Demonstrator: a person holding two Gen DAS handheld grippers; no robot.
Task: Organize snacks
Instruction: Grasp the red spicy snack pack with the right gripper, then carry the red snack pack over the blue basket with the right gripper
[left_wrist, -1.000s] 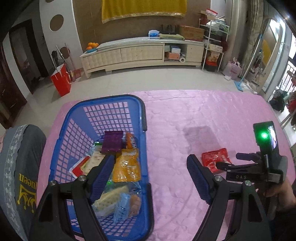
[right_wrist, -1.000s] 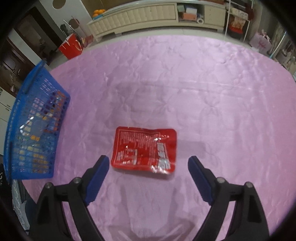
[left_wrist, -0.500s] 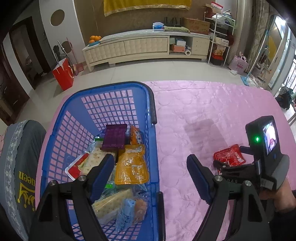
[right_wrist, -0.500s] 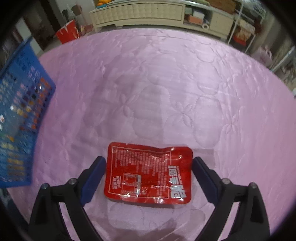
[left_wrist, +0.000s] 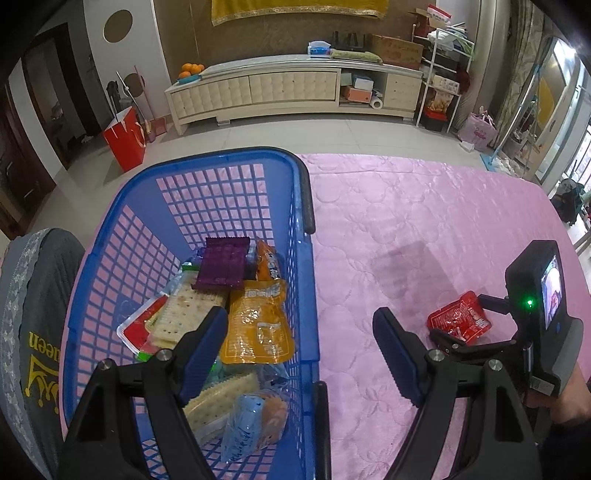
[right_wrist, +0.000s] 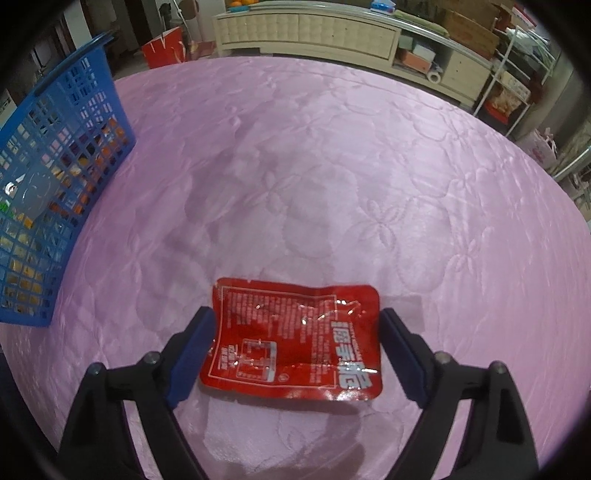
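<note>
Lying flat on the pink quilted tabletop (right_wrist: 332, 166) is being recorded a glossy red foil snack packet (right_wrist: 295, 343) with white print. It is being straddled by the right tool (right_wrist: 297, 350), whose jaws are closing on either side of it; the dark blue pads (right_wrist: 192, 350) are being brought to the packet's short edges, with no firm pinch yet evident. Well apart to the left, a blue plastic lattice basket (left_wrist: 236, 195) is being hovered over by the left tool (left_wrist: 301, 354), held wide and empty. Being kept inside the basket: an orange pouch (left_wrist: 258, 321), a purple wafer block (left_wrist: 223, 267), cracker packs (left_wrist: 192, 306).
</note>
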